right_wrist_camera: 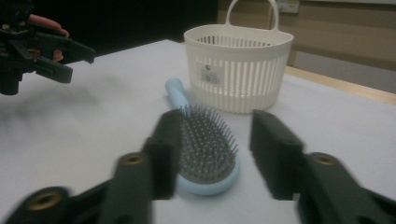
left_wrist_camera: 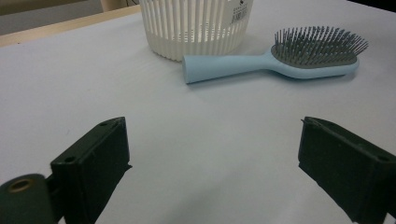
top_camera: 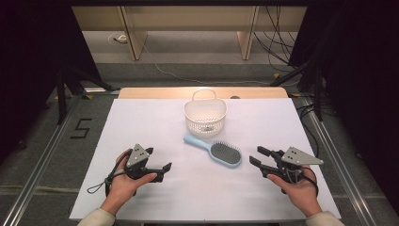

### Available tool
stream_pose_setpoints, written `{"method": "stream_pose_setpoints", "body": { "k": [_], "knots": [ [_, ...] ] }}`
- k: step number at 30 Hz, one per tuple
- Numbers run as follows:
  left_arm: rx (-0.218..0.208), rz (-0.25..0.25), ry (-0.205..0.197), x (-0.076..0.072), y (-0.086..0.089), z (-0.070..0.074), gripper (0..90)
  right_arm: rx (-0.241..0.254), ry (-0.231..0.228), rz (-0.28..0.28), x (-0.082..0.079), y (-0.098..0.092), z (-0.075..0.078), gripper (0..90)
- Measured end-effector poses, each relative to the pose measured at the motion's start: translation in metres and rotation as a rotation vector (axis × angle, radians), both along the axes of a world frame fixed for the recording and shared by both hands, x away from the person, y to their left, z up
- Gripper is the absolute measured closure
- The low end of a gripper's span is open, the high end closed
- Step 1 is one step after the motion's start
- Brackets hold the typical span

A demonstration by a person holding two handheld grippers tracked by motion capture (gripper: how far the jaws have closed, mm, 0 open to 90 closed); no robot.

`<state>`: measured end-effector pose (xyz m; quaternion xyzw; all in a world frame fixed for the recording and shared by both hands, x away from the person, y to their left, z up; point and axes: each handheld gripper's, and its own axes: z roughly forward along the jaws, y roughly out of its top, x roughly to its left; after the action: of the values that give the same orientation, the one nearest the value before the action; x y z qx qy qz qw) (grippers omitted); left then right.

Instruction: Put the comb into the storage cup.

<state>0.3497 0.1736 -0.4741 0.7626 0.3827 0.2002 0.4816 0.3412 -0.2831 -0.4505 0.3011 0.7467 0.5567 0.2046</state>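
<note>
Hairbrush (top_camera: 220, 150): a light blue brush with a grey bristle pad, lying flat and bristles up on the white table (top_camera: 155, 117), just right of the centre of the high view. Its handle points toward the upper left of that frame and its head toward the lower right.
Basket (top_camera: 205, 116): a white slatted basket with a loop handle, upright above the brush in the high view. The handle end of the brush lies just beside its base; whether the 2 touch cannot be told.
Left gripper (top_camera: 165, 167): at the lower left of the high view, held in the person's left hand (top_camera: 126, 181), well apart from the brush. In the left gripper view its 2 black jaws stand wide apart with bare table between them, and the brush (left_wrist_camera: 275, 63) and basket (left_wrist_camera: 196, 25) lie across the top of the frame.
Right gripper (top_camera: 257, 156): at the lower right of the high view, held in the right hand (top_camera: 296, 188), near the brush head. In the right gripper view its jaws are parted with nothing pressed between them; the brush head (right_wrist_camera: 205, 144) appears in the gap, seemingly beyond the tips, though the near jaws are blurred.
Far side: the right gripper view shows the left gripper (right_wrist_camera: 79, 58) at the upper left of the frame.
</note>
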Motion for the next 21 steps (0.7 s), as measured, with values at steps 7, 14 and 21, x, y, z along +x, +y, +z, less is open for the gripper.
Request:
{"method": "stream_pose_setpoints", "body": {
  "k": [7, 14, 21],
  "knots": [
    [-0.002, 0.002, 0.002, 0.000, 0.000, 0.000, 8.4, -0.103, 0.068, 0.051, 0.011, 0.025, 0.007, 90.0],
    [-0.002, -0.003, 0.002, 0.001, -0.001, 0.000, 8.7, -0.168, 0.115, 0.049, 0.036, 0.065, 0.018, 90.0],
    [-0.004, -0.001, 0.004, 0.001, -0.001, 0.000, 8.9, -0.255, 0.187, 0.035, 0.066, 0.112, 0.023, 90.0]
  ]
}}
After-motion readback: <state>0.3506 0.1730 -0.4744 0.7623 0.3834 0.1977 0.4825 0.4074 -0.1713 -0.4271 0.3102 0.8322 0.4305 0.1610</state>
